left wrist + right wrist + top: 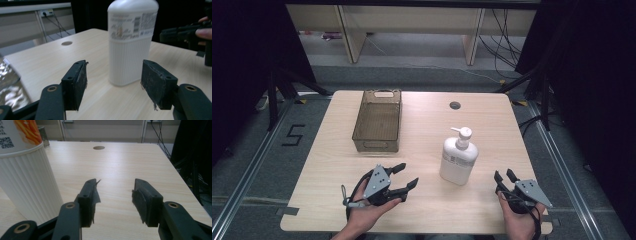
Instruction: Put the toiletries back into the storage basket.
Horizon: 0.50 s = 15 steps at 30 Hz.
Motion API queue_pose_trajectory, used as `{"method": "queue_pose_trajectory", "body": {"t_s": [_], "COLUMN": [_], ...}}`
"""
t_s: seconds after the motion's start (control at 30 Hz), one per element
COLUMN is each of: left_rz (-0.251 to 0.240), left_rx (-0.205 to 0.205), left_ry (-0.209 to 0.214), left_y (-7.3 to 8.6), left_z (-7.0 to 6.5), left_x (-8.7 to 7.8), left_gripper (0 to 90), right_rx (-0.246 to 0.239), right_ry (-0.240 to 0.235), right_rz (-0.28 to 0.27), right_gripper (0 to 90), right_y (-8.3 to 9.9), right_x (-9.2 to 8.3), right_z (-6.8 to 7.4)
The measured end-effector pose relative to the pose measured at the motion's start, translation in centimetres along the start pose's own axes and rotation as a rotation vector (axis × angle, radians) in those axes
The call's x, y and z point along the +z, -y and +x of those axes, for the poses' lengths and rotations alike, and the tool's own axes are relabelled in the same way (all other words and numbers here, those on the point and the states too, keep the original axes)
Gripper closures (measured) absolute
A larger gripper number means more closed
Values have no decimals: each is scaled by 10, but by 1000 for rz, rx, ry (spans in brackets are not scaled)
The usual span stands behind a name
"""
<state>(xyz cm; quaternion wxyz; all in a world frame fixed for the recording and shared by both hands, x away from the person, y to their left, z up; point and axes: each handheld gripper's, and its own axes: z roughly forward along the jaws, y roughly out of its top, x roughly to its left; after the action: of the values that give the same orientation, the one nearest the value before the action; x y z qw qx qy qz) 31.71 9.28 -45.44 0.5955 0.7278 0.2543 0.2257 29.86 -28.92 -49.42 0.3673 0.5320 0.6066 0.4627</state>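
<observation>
On the surface (337, 150), between the two wide-open hand-held grippers, left (404, 182) and right (504, 177), stands a white pump bottle (458, 159), likely heavy, stiff and smooth, best held around its ribbed body.

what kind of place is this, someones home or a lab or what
Probably a lab or recording studio, not a home: a bare light wooden table ringed by black curtains, loose cables on the grey floor, and a floor marking "5".

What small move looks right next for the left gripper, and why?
Probably ease the left gripper forward toward the white pump bottle: its jaws are open, empty and already aimed at the upright bottle, with bare table between them.
</observation>
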Motion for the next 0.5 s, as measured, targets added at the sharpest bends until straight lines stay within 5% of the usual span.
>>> {"method": "queue_pose_trajectory", "body": {"t_s": [0.1,0.4,0.5], "left_rz": [-38,-58,-63], "left_rx": [54,51,40], "left_ry": [-5,-2,-28], "left_y": [-23,-49,-62], "left_z": [-13,-32,-39], "left_x": [15,49,66], "left_gripper": [362,364,366], "right_rx": [2,-18,24], "right_ry": [10,-1,11], "right_rz": [14,31,39], "right_gripper": [541,536,533], "right_y": [2,3,5], "right_x": [1,5,5], "right_z": [3,1,0]}}
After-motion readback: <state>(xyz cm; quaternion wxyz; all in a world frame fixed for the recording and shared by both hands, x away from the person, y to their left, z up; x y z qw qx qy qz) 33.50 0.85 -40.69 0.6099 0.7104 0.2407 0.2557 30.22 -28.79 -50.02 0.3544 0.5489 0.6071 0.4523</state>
